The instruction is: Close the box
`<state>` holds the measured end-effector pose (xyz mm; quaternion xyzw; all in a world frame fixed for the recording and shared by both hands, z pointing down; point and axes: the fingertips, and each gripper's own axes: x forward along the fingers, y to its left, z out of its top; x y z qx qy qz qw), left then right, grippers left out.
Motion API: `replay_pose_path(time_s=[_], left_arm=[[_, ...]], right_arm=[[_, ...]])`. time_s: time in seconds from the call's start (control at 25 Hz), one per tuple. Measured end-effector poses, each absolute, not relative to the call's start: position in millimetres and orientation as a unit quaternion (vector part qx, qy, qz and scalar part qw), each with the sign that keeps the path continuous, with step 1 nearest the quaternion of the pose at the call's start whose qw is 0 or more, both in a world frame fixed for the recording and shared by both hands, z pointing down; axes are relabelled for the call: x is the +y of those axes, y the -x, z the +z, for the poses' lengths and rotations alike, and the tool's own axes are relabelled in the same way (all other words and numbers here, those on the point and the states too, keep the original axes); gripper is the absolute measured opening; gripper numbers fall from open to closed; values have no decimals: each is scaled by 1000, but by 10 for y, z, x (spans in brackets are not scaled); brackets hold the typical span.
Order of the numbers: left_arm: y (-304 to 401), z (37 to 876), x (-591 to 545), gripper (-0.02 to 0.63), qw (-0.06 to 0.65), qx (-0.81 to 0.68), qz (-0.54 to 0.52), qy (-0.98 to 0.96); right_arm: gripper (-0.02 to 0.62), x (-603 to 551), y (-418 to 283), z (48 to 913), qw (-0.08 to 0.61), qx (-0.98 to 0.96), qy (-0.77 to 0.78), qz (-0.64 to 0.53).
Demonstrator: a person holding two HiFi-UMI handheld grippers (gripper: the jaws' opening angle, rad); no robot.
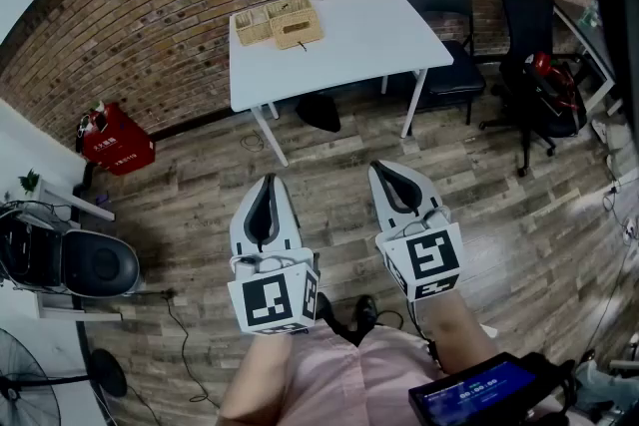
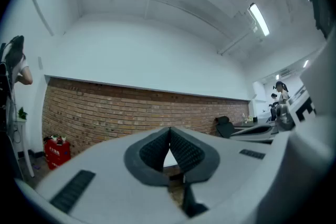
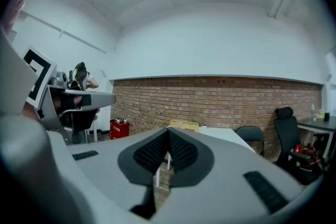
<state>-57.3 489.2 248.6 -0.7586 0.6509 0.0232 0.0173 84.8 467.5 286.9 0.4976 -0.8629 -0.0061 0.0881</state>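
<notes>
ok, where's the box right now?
Head view, upper centre: the box sits on the white table's far-left corner, next to a paler woven container, close to the brick wall.

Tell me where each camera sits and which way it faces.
Head view: on the head, facing steeply down at floor and white table; left hand-held gripper and right hand-held gripper show.
Left gripper view: on that gripper, along its shut jaws toward the brick wall.
Right gripper view: likewise, toward the table.
Both share that wall.
</notes>
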Motion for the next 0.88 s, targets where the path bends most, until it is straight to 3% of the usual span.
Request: replay_pose_path(time_s=[0.48, 0.52, 0.56, 0.64, 0.88], left_arm=[[484, 2561, 4974, 15, 11, 653, 32, 757], [477, 2558, 4985, 63, 9, 650, 37, 759], [462, 2551, 4989, 151, 8, 647, 42, 761], [421, 2537, 4989, 219, 8, 645, 48, 763], [261, 2542, 4820, 219, 10, 658, 40, 752]], right_arm=[[8, 4737, -963, 2886, 56, -870, -489, 7], [148, 4740, -956, 2895, 56, -874, -482, 10], [214, 4738, -961, 2898, 57, -877, -476, 10], [222, 4716, -1015, 2891, 61, -878, -474, 3], [209, 4503, -1224, 2933, 75, -879, -471, -5]])
